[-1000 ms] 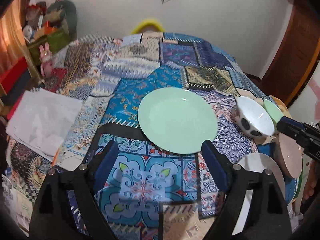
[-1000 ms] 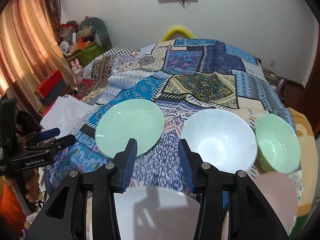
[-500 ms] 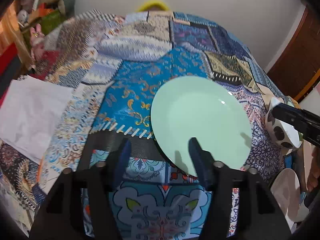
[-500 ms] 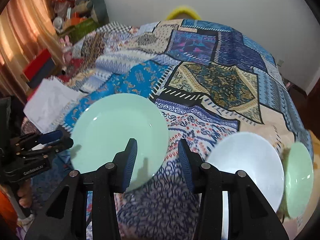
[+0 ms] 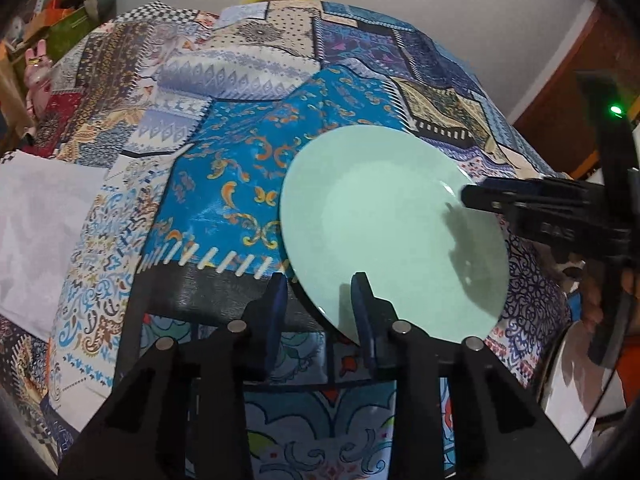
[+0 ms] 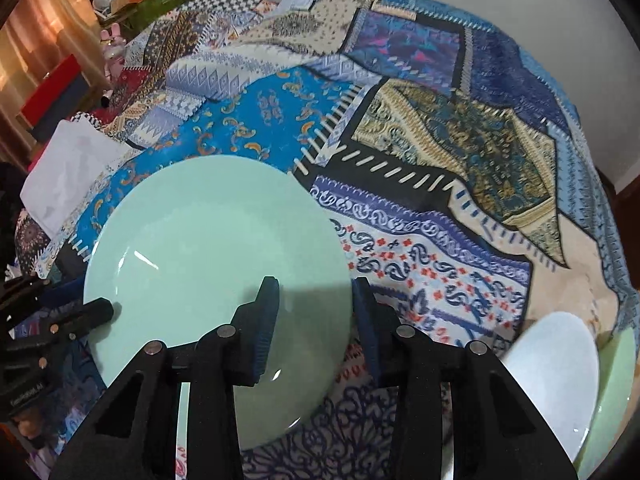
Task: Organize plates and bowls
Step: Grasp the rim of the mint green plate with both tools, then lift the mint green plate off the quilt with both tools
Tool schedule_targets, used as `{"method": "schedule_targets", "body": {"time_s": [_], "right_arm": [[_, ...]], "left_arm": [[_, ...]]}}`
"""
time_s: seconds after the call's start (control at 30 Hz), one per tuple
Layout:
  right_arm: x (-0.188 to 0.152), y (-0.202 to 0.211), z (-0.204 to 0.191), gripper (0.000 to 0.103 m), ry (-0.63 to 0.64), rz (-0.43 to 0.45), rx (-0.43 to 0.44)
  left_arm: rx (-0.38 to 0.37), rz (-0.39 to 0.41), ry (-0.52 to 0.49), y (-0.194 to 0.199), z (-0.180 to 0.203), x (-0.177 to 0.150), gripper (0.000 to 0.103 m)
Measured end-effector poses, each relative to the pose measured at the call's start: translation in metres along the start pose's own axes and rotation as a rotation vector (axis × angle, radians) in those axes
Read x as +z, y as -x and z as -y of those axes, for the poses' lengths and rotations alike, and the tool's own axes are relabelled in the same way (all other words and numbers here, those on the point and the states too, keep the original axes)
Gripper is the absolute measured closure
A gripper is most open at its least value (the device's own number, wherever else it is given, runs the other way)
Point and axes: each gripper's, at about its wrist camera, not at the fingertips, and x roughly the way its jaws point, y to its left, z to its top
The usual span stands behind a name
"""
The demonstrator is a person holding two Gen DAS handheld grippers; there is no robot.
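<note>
Fingers: left gripper point(image 5: 320, 284) and right gripper point(image 6: 314, 290) each straddle the plate's rim, one finger over the face and one outside it; both pairs of jaws are closing, pads not yet pressing, so neither holds the plate.
Bedspread point(image 6: 440, 140): soft patchwork surface under everything; risk that the outer finger digs into cloth instead of sliding beneath the rim, bunching it.
Plate point(image 6: 208, 248): pale green, lying flat, centre of the spread. Left gripper is at its 7 o'clock edge, right gripper at its 4 o'clock edge. Risk: a glossy, thin rim may slip from narrow pads; uneven lifting could tilt it.
White bowl point(image 6: 560, 372): near the plate, at its 4 o'clock; a swung plate could knock it.
Green bowl point(image 6: 618, 392): just beyond the white bowl, same hazard, smaller.
</note>
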Motion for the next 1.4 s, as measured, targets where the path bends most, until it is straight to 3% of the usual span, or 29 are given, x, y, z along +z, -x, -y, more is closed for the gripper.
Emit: {"method": "schedule_targets", "body": {"time_s": [0.2, 0.33, 0.53, 0.87, 1.07, 1.4], "right_arm": [[0.003, -0.009, 0.005, 0.067, -0.021, -0.015, 0.032], [0.000, -0.006, 0.001, 0.068, -0.016, -0.024, 0.042], [-0.017, 0.002, -0.013, 0.073, 0.002, -0.045, 0.106], [-0.051, 0.010, -0.042, 0.075, 0.088, -0.077, 0.203], [-0.048, 0.004, -0.035, 0.074, 0.026, -0.071, 0.254], [-0.058, 0.018, -0.036, 0.075, 0.035, -0.023, 0.233]], "left_arm": [[-0.032, -0.010, 0.002, -0.007, 0.003, 0.001, 0.070], [-0.012, -0.017, -0.010, -0.009, 0.007, 0.001, 0.070], [-0.056, -0.051, 0.044, 0.006, -0.006, -0.009, 0.070], [0.014, -0.065, 0.037, 0.035, -0.028, -0.036, 0.070], [0.023, -0.085, 0.016, 0.042, -0.029, -0.051, 0.070], [0.080, -0.049, -0.004, 0.039, -0.016, -0.049, 0.070]]}}
